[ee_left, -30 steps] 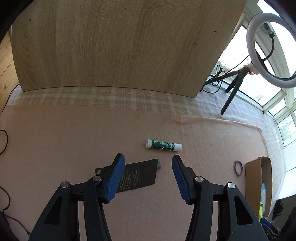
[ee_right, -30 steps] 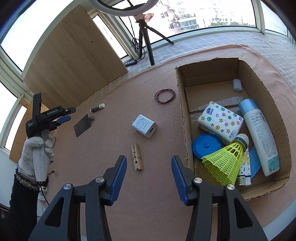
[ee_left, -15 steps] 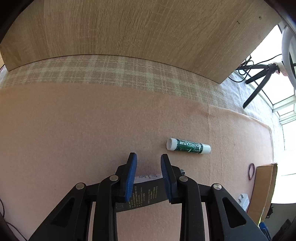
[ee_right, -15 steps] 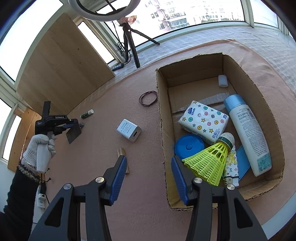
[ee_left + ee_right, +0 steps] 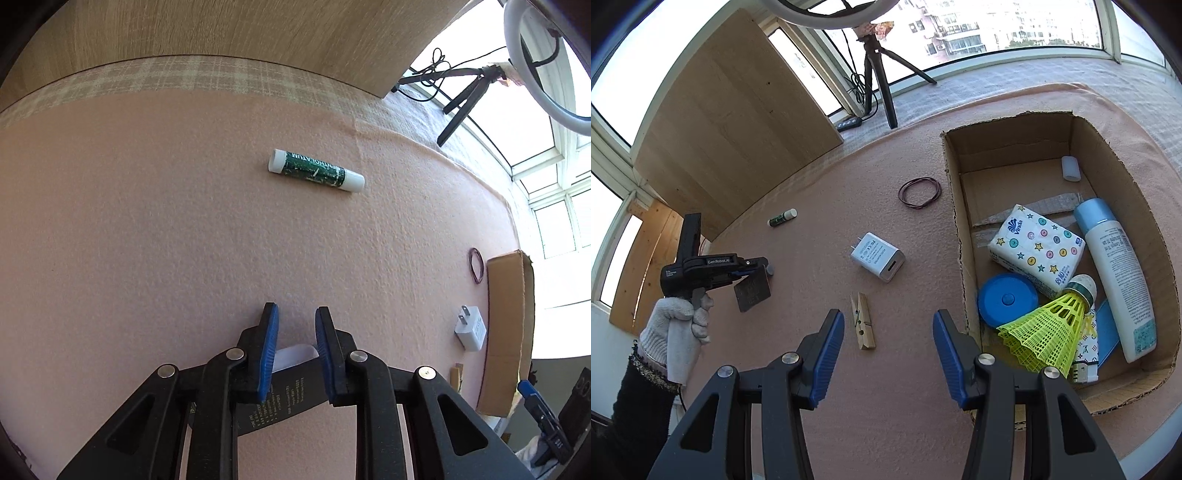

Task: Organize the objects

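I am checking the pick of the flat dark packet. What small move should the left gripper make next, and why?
Probably lift a little. The left gripper, whose jaws have just been closing, now has the flat dark packet with printed text between them, and the open cardboard box lies across the pink felt mat.

Left gripper (image 5: pixel 295 325): angled steeply down at surface, jaws narrow, just been closing; dark flat packet (image 5: pixel 284 391) between blue pads, pads appear pressed on it. In right wrist view, left gripper (image 5: pixel 759 267) at far left, gripped by white-gloved hand (image 5: pixel 677 325); dark sleeve below glove. Right gripper (image 5: pixel 888 339): near, centre; pitched down; jaws partly apart; nothing between blue pads; clear of surface.
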{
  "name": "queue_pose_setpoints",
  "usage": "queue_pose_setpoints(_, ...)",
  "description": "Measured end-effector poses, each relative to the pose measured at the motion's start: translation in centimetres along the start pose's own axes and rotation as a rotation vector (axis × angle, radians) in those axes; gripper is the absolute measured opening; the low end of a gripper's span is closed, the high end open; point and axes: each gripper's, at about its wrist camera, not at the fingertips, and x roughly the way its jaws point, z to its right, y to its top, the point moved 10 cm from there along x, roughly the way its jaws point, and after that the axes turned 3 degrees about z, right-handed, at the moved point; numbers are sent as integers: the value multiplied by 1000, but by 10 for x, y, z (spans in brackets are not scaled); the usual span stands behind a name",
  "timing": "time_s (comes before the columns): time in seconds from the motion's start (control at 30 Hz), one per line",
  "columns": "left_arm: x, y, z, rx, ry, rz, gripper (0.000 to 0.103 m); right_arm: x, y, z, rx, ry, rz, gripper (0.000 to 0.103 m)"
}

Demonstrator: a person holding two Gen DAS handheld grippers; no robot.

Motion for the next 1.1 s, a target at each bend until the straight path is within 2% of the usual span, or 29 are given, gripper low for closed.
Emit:
queue_pose_setpoints(0.2, 2, -37, 22, 29, -15, 7, 20, 5, -4, -20, -33, 27, -13, 46)
queue_pose_setpoints(0.4, -5, -66, 29, 16, -47, 14, 20, 7, -10, -35, -63, 48, -26, 46)
queue_pose_setpoints(0.5, -10, -78, 30, 25, -37, 23, 20, 7, -11, -40, -70, 54, -32, 46)
queue_pose_setpoints(1.1, -80, -138, 15, 10, -59, 119, 20, 17, -23, -66, -111, 93, -73, 46)
